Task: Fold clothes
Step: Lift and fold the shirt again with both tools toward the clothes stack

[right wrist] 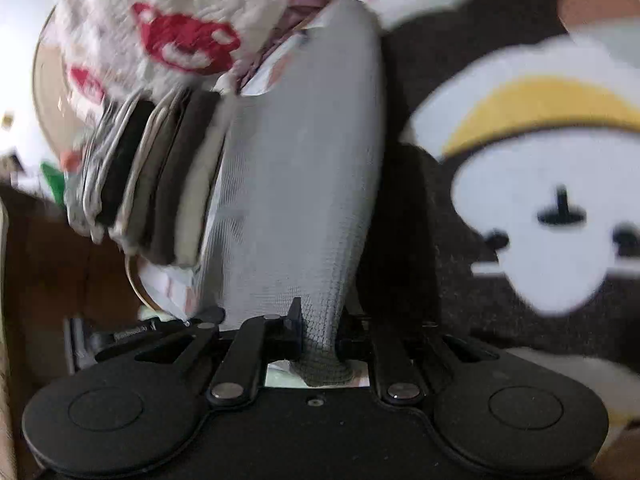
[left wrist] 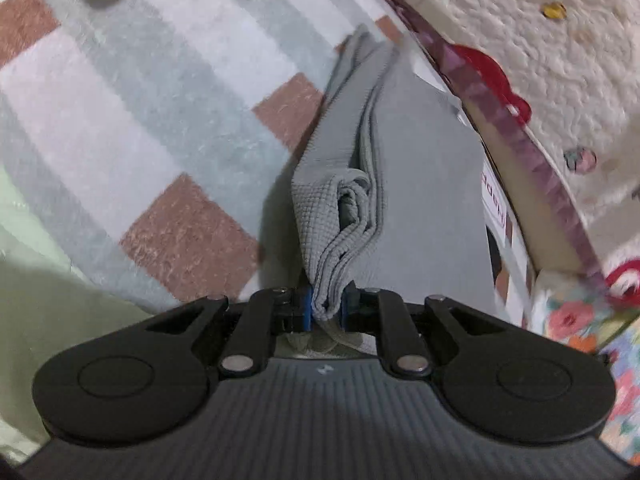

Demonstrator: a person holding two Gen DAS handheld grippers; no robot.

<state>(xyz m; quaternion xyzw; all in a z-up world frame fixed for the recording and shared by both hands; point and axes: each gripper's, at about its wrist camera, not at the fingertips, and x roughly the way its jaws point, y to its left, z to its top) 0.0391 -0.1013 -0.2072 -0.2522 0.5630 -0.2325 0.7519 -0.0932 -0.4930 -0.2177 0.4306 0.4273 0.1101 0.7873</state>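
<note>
A folded grey knit garment (left wrist: 400, 184) stretches away from my left gripper (left wrist: 328, 308), which is shut on its layered near corner. The same grey garment (right wrist: 296, 184) fills the middle of the right wrist view, and my right gripper (right wrist: 318, 332) is shut on a bunched end of it. The cloth hangs taut between the two grippers, lifted above the checked blanket (left wrist: 160, 128). Beyond it the garment's far edge touches a white card (left wrist: 504, 220).
A cream quilt with red shapes (left wrist: 540, 72) and purple trim lies at the right. A stack of folded clothes (right wrist: 152, 184) sits left of the garment in the right wrist view. A dark cloth with a white-and-yellow cartoon print (right wrist: 540, 184) lies to the right. Floral fabric (left wrist: 580, 320) is at the lower right.
</note>
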